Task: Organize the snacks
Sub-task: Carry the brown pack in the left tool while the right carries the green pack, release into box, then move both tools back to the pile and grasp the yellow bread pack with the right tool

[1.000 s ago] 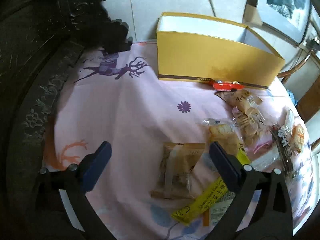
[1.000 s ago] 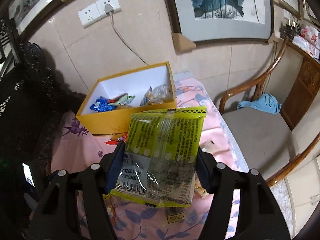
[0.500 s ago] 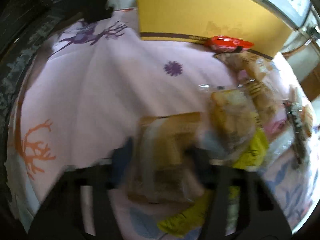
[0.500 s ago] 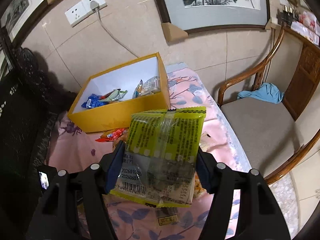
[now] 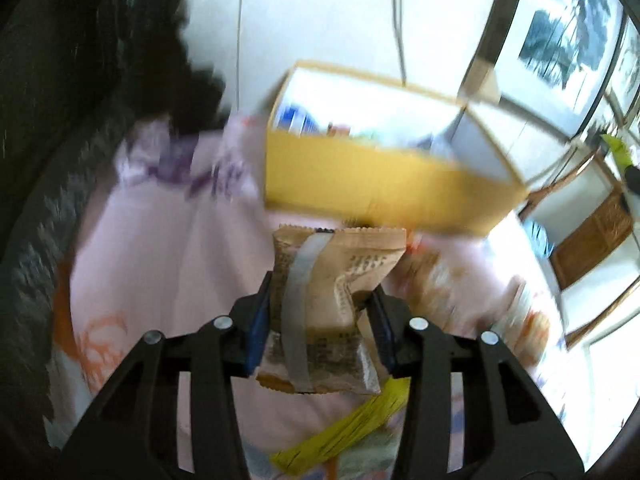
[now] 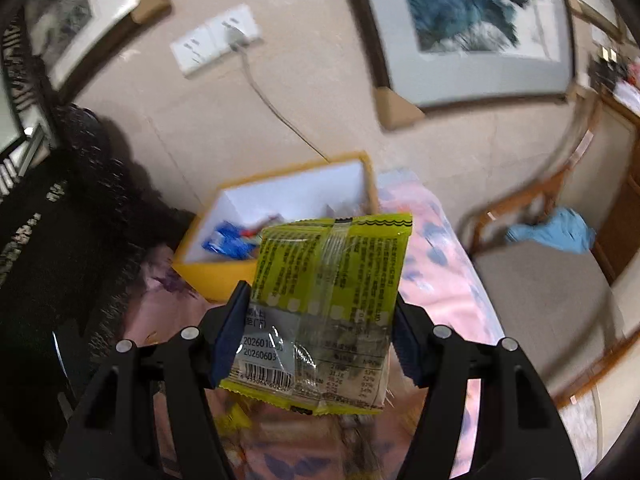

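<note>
My left gripper point(image 5: 320, 316) has just been closing, and now both blue pads are clamped on a tan snack packet point(image 5: 334, 292) with a pale seam strip running down its back. The packet stands up between my fingers point(image 5: 256, 328), its crimped top edge well past the tips, and it's clear of the pink tablecloth point(image 5: 160, 264). Ahead of the fingertips sits the yellow box point(image 5: 372, 184) with a white inside (a few wrappers are in there, but the view is too smeared to name them beyond something blue). Below my right-hand finger on this side there's a yellow wrapper point(image 5: 344, 436) lying on the cloth, and more loose snacks point(image 5: 440, 280) just off to the right of the packet, all blurry.

Over on the other hand, my right gripper point(image 6: 320, 328) is squeezed on a lime-green snack packet point(image 6: 328, 300), held by its two side edges, back side facing the camera (date print and barcode in the clear lower part). It sticks up past the fingertips and is lifted off the table. Beyond it, straight ahead and a bit left of the tips, is the same yellow box point(image 6: 216, 276), open, with a blue wrapper point(image 6: 224, 240) inside near the front wall. Further right of my fingers is a wooden chair point(image 6: 548, 296) with a blue cloth point(image 6: 556, 232) on the seat.
</note>
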`<state>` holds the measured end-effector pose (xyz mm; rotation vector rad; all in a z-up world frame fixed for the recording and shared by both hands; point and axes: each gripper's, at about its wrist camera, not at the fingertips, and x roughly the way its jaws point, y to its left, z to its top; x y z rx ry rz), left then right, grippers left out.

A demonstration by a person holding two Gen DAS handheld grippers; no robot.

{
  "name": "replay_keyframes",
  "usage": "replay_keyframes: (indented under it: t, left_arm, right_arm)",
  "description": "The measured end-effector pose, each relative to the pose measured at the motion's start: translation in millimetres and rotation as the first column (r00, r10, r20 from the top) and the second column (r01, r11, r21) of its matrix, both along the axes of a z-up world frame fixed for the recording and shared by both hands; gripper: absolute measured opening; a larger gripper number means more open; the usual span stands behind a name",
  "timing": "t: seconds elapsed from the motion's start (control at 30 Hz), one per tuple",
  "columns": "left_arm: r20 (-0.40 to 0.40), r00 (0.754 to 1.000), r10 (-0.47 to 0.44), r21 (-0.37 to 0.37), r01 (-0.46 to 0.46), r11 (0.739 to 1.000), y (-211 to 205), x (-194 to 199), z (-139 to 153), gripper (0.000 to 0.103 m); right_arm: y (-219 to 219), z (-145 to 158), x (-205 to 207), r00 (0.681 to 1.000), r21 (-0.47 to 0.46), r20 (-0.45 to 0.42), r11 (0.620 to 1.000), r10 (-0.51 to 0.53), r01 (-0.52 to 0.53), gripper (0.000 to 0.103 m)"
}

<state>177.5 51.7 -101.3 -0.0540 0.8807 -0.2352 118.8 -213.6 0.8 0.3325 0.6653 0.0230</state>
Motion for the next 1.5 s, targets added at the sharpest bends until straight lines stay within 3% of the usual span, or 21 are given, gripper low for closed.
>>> replay_keyframes:
  t: [0.13,0.23,0.37,0.53,0.73,0.77,0.8,0.83,0.93,1.17,1.27,1.4,1.5]
  left_arm:
    - [0.093,0.995,-0.042,0.013,0.041,0.999,-19.3,26.1,38.1,0.044]
    - [0.135,0.991,-0.025,0.012,0.023,1.000,-29.9,53.4,55.3,0.044]
    - [0.103,0.994,-0.038,-0.013,0.040,0.999,-44.6,93.6,56.7,0.044]
    - [0.090,0.993,-0.070,0.074,0.063,0.995,-72.3,135.4,46.9,0.044]
    - [0.117,0.988,-0.100,0.114,0.087,0.990,-83.3,154.5,41.8,0.043]
    - [0.130,0.987,-0.096,0.124,0.080,0.989,-85.6,156.7,40.3,0.052]
    - [0.146,0.986,-0.084,0.129,0.066,0.989,-86.0,157.4,39.3,0.085]
    - [0.175,0.983,-0.056,0.126,0.034,0.991,-84.7,155.6,40.6,0.098]
    - [0.224,0.974,-0.003,0.091,-0.018,0.996,-77.9,150.3,47.2,0.101]
    - [0.203,0.978,0.043,0.097,-0.063,0.993,-65.8,144.5,46.5,0.101]
    - [0.162,0.985,0.061,0.110,-0.079,0.991,-55.1,136.6,38.5,0.101]
    - [0.141,0.983,0.118,0.163,-0.140,0.977,-26.7,109.7,24.7,0.101]
    - [0.097,0.977,0.190,0.115,-0.201,0.973,4.5,85.0,10.5,0.101]
  right_arm:
    - [2.3,14.6,25.4,0.998,-0.027,0.063,1.000,0.009,-0.007,0.065]
    - [-1.5,19.5,50.8,0.997,-0.037,0.081,0.999,0.004,-0.001,0.065]
    - [-10.4,15.3,91.7,0.996,-0.031,0.089,0.999,-0.012,0.014,0.065]
    - [-18.0,-6.8,134.3,0.998,0.055,0.057,0.998,-0.042,0.039,0.065]
    - [-15.1,-23.0,170.3,0.999,0.021,0.019,0.999,-0.031,0.031,0.068]
    - [-15.2,-25.9,176.5,1.000,0.004,0.007,1.000,-0.029,0.029,0.087]
    - [-16.7,-28.5,181.9,0.999,-0.009,-0.012,0.999,-0.042,0.042,0.100]
    - [-20.6,-30.5,183.7,0.998,0.001,-0.021,0.998,-0.063,0.063,0.102]
    - [-29.9,-23.8,172.4,0.998,0.061,0.032,0.997,-0.055,0.053,0.102]
    - [-21.9,-13.1,141.3,0.996,-0.048,0.069,0.997,-0.051,0.054,0.102]
    - [-12.2,-18.4,129.3,0.997,-0.093,0.045,0.994,-0.055,0.059,0.102]
    - [3.2,-39.8,94.4,1.000,-0.050,-0.013,0.998,0.028,-0.029,0.102]
    - [18.1,-68.3,70.8,0.992,-0.137,-0.104,0.987,0.067,-0.081,0.102]
